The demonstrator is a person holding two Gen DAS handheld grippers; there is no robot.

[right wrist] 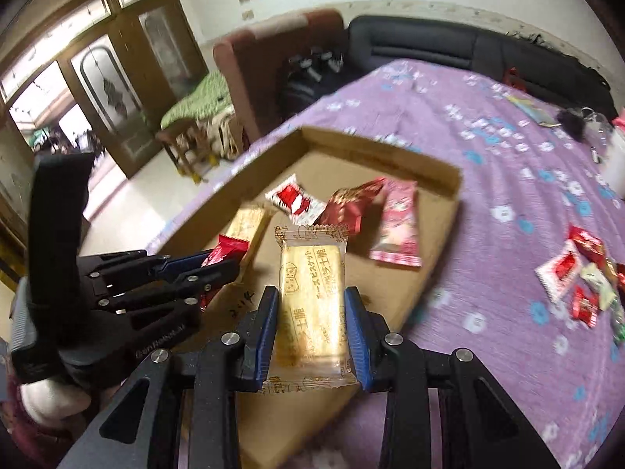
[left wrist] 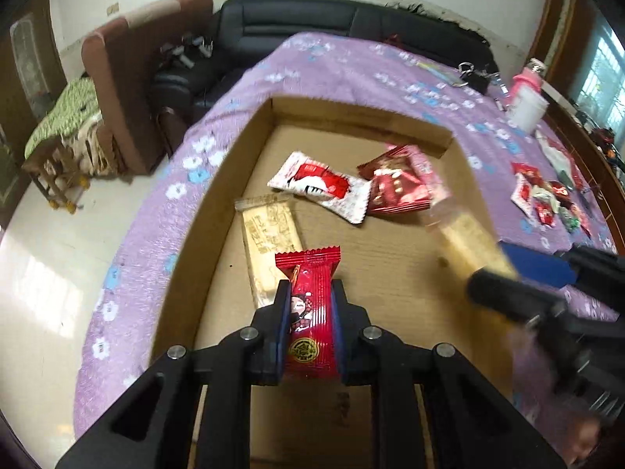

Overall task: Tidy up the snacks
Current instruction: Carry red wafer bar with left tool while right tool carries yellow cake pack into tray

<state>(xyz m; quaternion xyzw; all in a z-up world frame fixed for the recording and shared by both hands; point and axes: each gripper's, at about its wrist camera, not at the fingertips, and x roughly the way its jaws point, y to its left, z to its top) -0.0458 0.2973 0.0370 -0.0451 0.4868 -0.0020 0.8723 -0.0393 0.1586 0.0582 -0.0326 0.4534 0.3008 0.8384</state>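
My left gripper (left wrist: 311, 293) is shut on a red snack packet (left wrist: 310, 312) and holds it over the cardboard box (left wrist: 218, 195). My right gripper (right wrist: 312, 305) is shut on a clear-wrapped golden biscuit packet (right wrist: 312, 301), above the box (right wrist: 433, 234); this packet appears blurred in the left wrist view (left wrist: 468, 242). In the box lie a beige biscuit packet (left wrist: 269, 234), a red-and-white packet (left wrist: 320, 185), a dark red packet (left wrist: 394, 187) and a pink packet (right wrist: 398, 222). The left gripper (right wrist: 218, 262) shows at the left of the right wrist view.
The box sits on a table with a purple flowered cloth (left wrist: 156, 215). A pile of loose snacks (right wrist: 586, 281) lies on the cloth to the right. A white cup (left wrist: 527, 109), keys (right wrist: 578, 117), a black sofa (left wrist: 312, 19) and a brown armchair (left wrist: 129, 78) stand beyond.
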